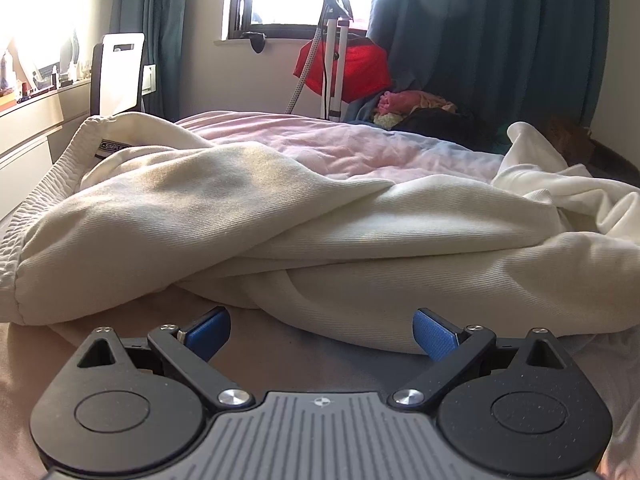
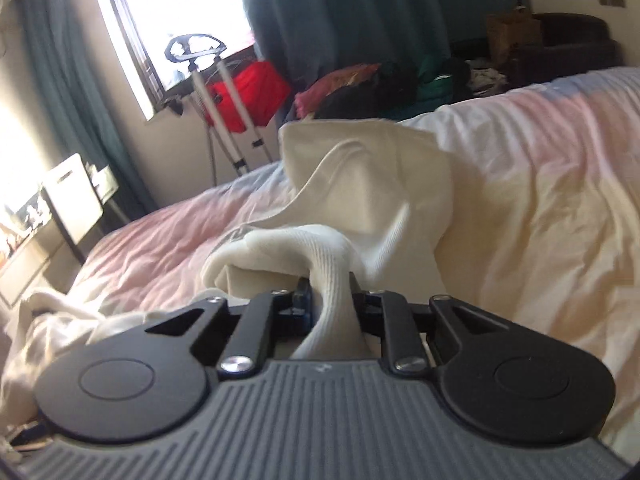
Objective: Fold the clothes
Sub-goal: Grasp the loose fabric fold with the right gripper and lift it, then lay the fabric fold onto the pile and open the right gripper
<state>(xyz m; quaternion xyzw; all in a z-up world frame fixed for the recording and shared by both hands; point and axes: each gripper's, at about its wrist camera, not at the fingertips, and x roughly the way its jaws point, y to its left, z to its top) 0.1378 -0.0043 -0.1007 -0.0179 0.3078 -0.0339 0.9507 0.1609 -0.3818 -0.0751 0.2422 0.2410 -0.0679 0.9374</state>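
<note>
Right wrist view: right claw (image 2: 330,296) was clamped on cream garment (image 2: 372,184) cuff for spreading; left claw (image 1: 322,334) was held wide open, empty, beside it.

garment (image 1: 248,216): cream trousers with a twill weave
waistband (image 1: 44,184): elastic and gathered, at the left end, a label strip just inside it
pose: crumpled in a long heap across the bed (image 1: 320,144), folds overlapping
cuff (image 2: 328,256): ribbed white, lifted off the bed, pinched and bunched, the leg fabric rising tented behind it
</note>
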